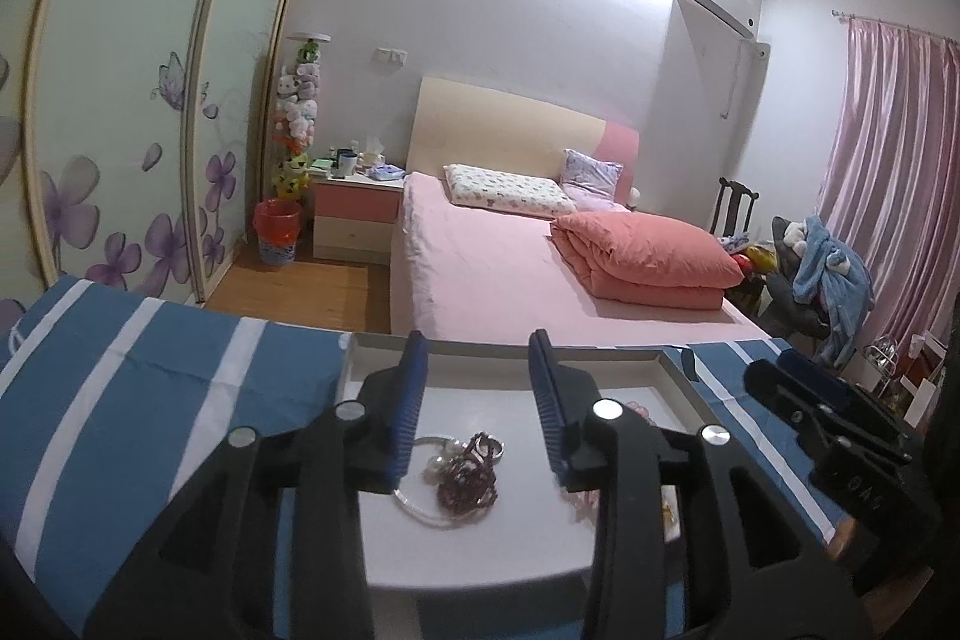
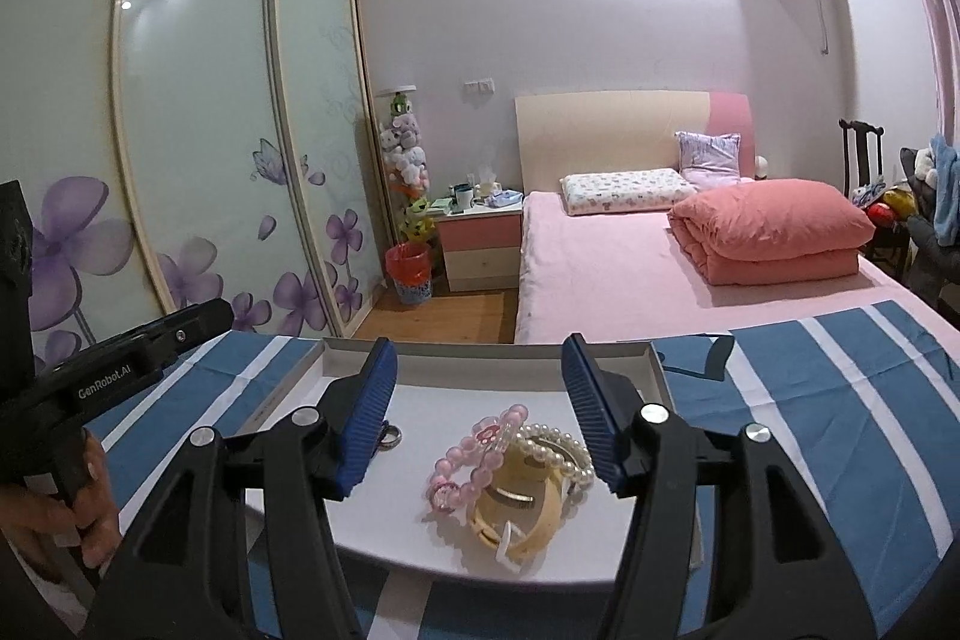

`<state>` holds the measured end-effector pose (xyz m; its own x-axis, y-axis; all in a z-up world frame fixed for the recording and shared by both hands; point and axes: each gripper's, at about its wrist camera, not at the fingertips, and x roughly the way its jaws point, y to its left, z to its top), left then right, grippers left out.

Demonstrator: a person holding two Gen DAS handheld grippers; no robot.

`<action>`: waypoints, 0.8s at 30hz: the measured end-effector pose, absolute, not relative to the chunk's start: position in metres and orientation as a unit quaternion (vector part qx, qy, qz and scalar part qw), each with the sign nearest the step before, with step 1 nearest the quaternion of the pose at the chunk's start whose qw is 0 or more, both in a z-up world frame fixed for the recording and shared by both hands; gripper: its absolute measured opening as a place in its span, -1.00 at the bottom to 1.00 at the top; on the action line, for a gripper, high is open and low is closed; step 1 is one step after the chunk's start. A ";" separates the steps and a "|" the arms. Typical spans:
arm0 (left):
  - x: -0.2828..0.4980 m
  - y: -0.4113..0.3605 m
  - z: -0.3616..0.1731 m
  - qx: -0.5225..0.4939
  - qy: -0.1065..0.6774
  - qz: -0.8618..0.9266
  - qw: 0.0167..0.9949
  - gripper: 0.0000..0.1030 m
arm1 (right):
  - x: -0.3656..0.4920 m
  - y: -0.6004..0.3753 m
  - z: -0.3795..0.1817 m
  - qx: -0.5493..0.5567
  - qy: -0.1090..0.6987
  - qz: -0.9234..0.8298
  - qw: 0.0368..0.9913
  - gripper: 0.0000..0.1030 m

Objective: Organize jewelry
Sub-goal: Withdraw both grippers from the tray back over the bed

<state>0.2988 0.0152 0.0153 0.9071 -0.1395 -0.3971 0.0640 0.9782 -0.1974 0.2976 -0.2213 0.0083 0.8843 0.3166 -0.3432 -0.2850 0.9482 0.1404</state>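
Beaded and metal jewelry lies in a shallow white tray on the blue-striped bench. Left gripper — fingers partly apart, empty — hovers over a dark bead tangle with pearls near the tray's left side. Right gripper, fingers wide and empty, frames the pink bead bracelet, pearl bracelet and stiff yellow bangle toward the right edge. Light, slippery, tangle-prone — pinch across a single strand.
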 end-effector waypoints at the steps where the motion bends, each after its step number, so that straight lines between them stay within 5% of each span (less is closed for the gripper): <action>1: 0.294 0.016 0.018 -0.091 0.208 -0.051 0.973 -0.26 | 0.296 -0.223 0.010 0.042 0.183 0.155 0.970 0.13; 17: 0.196 0.015 0.011 -0.085 0.201 -0.034 0.975 -0.01 | 0.237 -0.238 0.001 0.053 0.213 0.146 0.965 0.14; 19: 0.186 0.012 0.010 -0.077 0.197 -0.031 0.977 0.11 | 0.233 -0.240 -0.002 0.058 0.218 0.144 0.964 0.31; 21: 0.179 0.008 0.010 -0.070 0.194 -0.030 0.978 0.22 | 0.225 -0.243 -0.004 0.060 0.216 0.139 0.965 0.74; 24: 0.166 0.005 0.010 -0.059 0.187 -0.029 0.980 0.48 | 0.213 -0.245 -0.004 0.059 0.207 0.133 0.967 0.96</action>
